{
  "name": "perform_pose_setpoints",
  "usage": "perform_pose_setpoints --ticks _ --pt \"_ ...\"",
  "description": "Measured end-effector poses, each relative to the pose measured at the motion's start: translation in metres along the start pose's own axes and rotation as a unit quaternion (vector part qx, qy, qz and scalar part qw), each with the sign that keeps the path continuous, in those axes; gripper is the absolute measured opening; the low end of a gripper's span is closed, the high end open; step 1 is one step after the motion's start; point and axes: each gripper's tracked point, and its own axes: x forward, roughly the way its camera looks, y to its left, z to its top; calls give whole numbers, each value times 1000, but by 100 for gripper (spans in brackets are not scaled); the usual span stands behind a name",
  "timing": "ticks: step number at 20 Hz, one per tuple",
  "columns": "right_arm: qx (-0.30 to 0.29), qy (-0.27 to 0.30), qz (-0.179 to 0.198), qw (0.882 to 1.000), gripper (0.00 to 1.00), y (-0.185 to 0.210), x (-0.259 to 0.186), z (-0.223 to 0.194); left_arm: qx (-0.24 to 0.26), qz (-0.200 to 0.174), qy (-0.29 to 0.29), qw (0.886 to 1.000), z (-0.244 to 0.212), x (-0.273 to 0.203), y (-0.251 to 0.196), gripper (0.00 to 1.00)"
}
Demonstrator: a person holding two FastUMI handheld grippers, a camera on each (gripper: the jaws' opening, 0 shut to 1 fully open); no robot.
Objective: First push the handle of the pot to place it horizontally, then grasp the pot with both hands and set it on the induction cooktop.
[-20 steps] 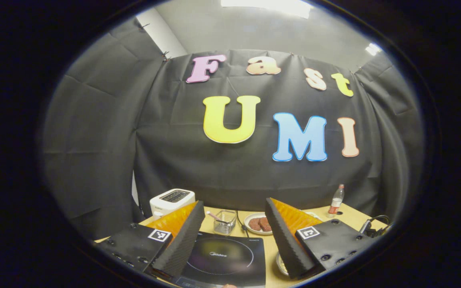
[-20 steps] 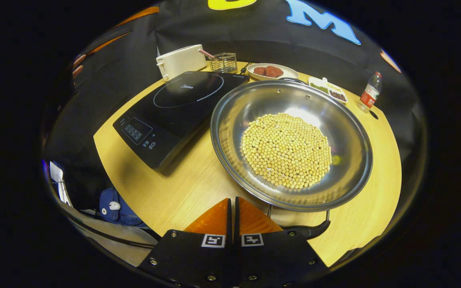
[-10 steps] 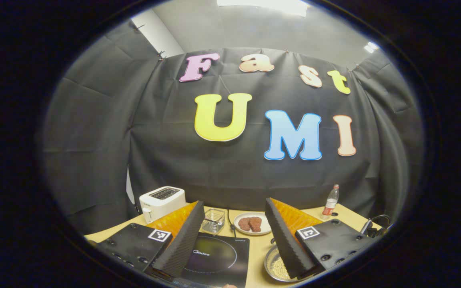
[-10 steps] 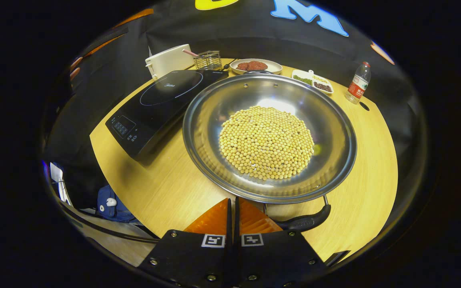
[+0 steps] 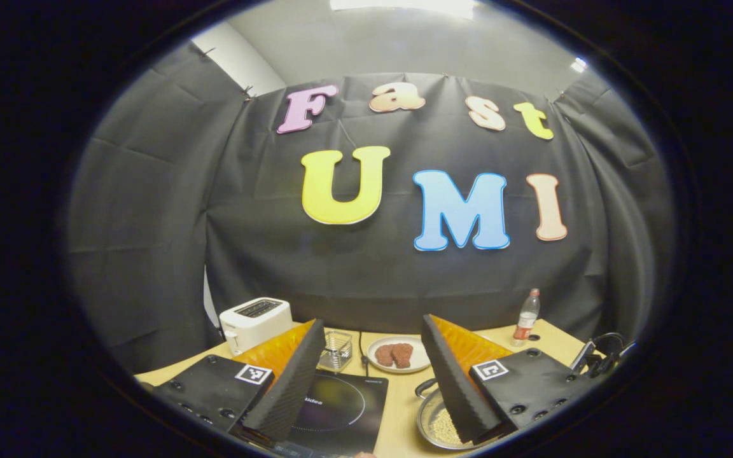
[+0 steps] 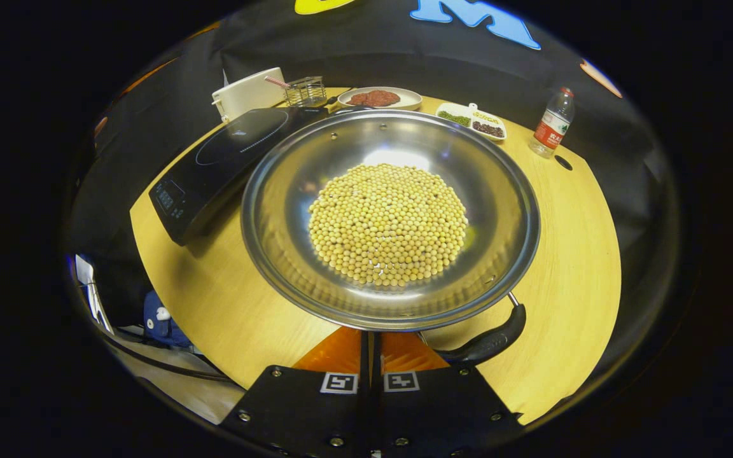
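We judge the push barely begun — our right gripper [image 6: 369, 340], fingers pressed together, sits beside the black curved handle [image 6: 487, 343] of the wide steel pot of soybeans [image 6: 390, 216], resting on the wooden table [image 6: 570, 254] beside the black induction cooktop [image 6: 226, 159]. Our left gripper [image 5: 373, 375] hangs spread — 2-handed lift remains.

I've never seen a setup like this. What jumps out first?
A wide steel pot heaped with yellow beans sits mid-table, a black handle at its near rim. The black induction cooktop lies to its left. The right gripper has its jaws closed near that rim; the left gripper is open.

Silver pot [image 6: 506, 191] — yellow beans [image 6: 389, 222] — black cooktop [image 6: 214, 159].
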Motion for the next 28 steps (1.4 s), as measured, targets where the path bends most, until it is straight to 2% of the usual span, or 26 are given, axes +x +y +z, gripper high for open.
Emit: perform_pose_setpoints --ticks 7,13,14,15,16,17,18,23,28 --pt "-26 8 -48 998 1 -56 6 6 6 21 8 1000 -3 0 -7 100" --pt "-37 -8 -78 996 1 -93 13 22 11 40 17 999 -10 -3 -10 100" --pt "-37 -12 -83 996 1 -98 15 26 12 43 19 999 -11 -4 -10 99" --pt "-36 -18 -89 995 1 -101 15 29 13 46 20 999 -11 -5 -11 93" --pt "-37 -23 -94 995 1 -105 17 33 15 48 21 999 -12 -5 -12 93" --pt "-38 -29 -98 994 1 -108 17 36 17 50 22 998 -12 -6 -13 99" --pt "-38 -35 -103 993 1 -112 18 39 18 52 23 998 -13 -8 -14 100" --pt "-27 -68 -139 988 1 -132 21 52 30 58 30 997 -16 -10 -20 99" --pt "24 -93 -159 983 1 -151 14 59 37 53 37 997 -22 -11 -30 99"
